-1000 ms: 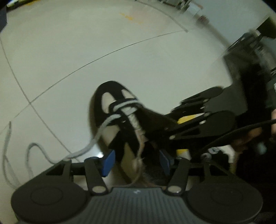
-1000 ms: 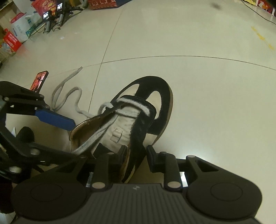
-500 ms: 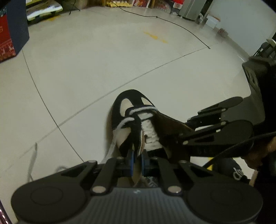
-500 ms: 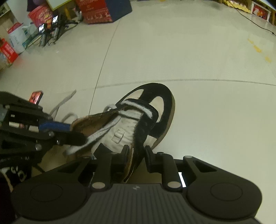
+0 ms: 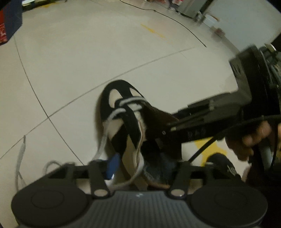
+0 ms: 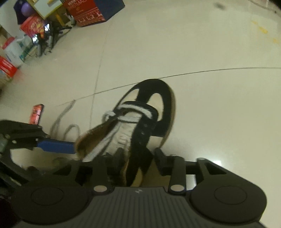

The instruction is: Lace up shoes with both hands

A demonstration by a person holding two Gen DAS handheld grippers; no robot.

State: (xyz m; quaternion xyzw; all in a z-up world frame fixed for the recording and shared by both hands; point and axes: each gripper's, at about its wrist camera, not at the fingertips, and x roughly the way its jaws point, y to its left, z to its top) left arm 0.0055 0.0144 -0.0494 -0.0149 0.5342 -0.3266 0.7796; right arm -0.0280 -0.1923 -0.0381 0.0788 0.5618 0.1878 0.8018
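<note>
A black and cream shoe (image 5: 123, 103) (image 6: 152, 108) lies on the tiled floor, toe pointing away. A white lace (image 5: 103, 140) (image 6: 112, 135) crosses its lowest eyelets, and the loose end trails over the floor (image 5: 21, 154). My left gripper (image 5: 144, 166) hangs over the shoe's near end; its jaws are opening around the left eyelet flap, with the blue pad (image 5: 113, 164) clear of it. My right gripper (image 6: 139, 157) straddles the black right eyelet strip, jaws opening, a gap showing beside the strip. A hand (image 5: 254, 138) holds the right gripper.
Red and dark blue boxes (image 6: 91, 12) and other clutter line the far left of the floor. A small red object (image 6: 36, 114) lies near the loose lace. A black cable (image 5: 175, 19) runs across the far floor. A yellow star mark (image 5: 210, 149) sits by the shoe's heel.
Both grippers' jaws have spread apart. The left, nearly shut on the shoe's flap half a second ago, has let go. Both hands shifted a little over the shoe.
</note>
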